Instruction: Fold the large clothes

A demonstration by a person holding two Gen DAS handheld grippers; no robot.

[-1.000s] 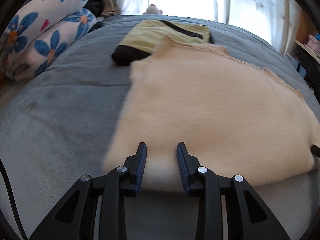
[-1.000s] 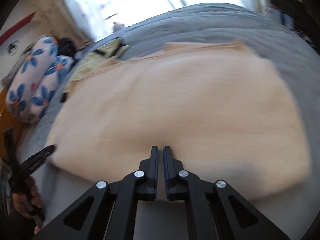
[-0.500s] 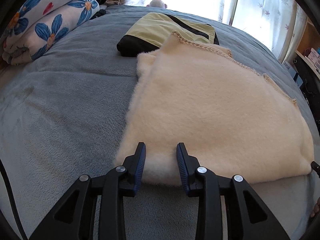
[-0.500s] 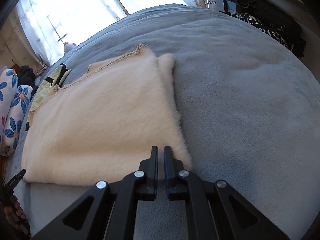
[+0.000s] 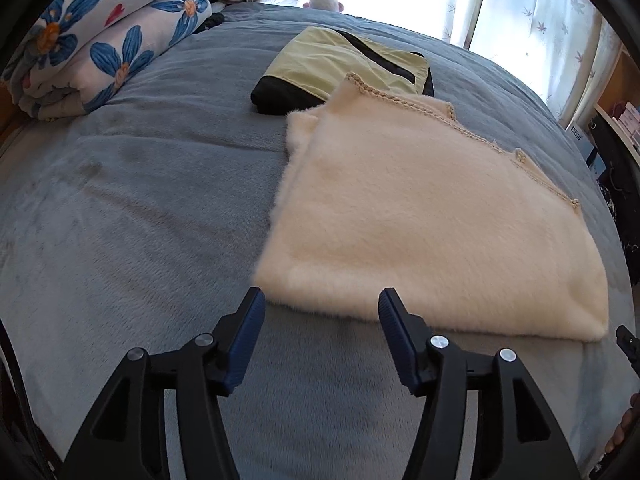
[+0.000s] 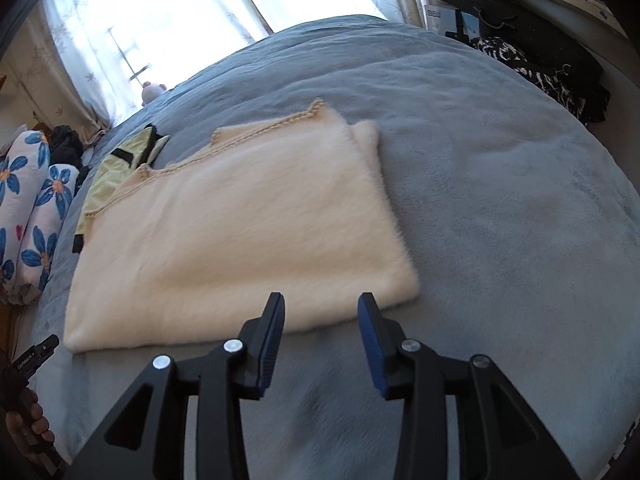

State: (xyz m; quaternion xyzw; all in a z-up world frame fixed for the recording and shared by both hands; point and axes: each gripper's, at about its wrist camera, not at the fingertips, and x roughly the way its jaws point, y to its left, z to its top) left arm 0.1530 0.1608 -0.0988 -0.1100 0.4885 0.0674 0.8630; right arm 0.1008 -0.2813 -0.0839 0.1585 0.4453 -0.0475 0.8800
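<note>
Left gripper (image 5: 322, 306) jaws spread wide, nothing between them, hovering just short of the near edge of the blanket (image 5: 432, 216). Right gripper (image 6: 322, 312) likewise spread and empty, tips just at the same near edge, toward its right corner.

Blanket (cream, fluffy, already doubled over by the look of the stacked layers at the far corners) lies flat on the bed (image 5: 140, 208), directly ahead of both grippers. Its long axis runs left-right across the grippers, near folded edge facing them, braided trim edge on the far side. Left gripper sits by the near-left corner, right gripper by the near-right corner; each is nearest its own corner, neither clearly closer than the other.

Judgement: next move likely a pinch on the near edge or corners to carry it away toward the trim edge, or a side-to-side fold; either way the grab point is straight ahead and low, jaws need to drop onto the edge. Thick pile may slip or only the top layer get caught.

Beyond the blanket: yellow garment (image 5: 344, 64) with black trim, touching the far-left corner. Farther left, floral quilt (image 5: 104, 40) rolled up. Window curtains (image 6: 152, 28) at back
</note>
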